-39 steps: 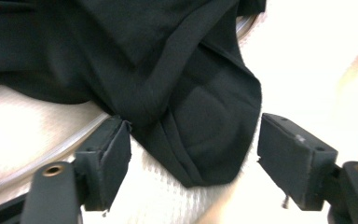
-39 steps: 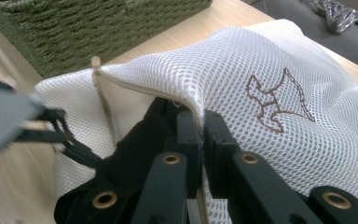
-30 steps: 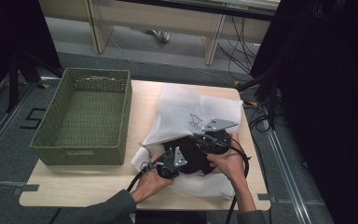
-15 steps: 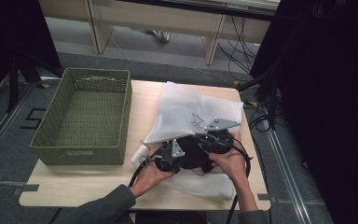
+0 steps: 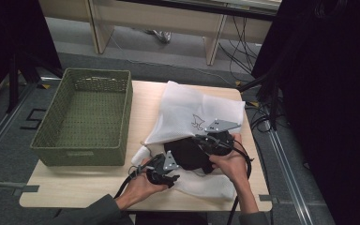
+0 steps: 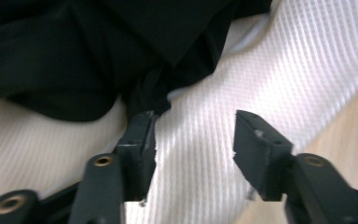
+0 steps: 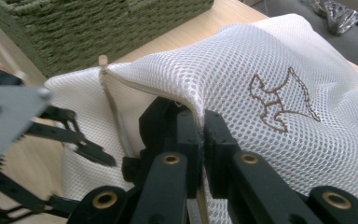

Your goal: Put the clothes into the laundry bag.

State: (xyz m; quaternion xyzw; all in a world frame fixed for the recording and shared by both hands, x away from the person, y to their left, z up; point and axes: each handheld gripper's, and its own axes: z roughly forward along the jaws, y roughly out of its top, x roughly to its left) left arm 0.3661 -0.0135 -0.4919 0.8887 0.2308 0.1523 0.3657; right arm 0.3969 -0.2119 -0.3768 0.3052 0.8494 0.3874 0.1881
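Observation:
A white mesh bag with a brown stitched figure lies on the wooden table. A black garment sits in its open mouth. My right gripper is shut on the bag's zipper rim and holds it up; the mesh folds over the right gripper. My left gripper is near the front edge, over the bag's lower layer. Its jaws have just opened and then drawn in slightly. The left gripper is open with nothing pinched, white mesh under it and black cloth just ahead.
A green woven basket stands on the left half of the table, close beside the bag; its wall shows behind the mesh. Cables trail from both grippers toward the front edge. Bare wood lies in front of the basket.
My left gripper has drawn back from the black garment toward the front left. The right gripper and the lifted bag rim have stayed in place.

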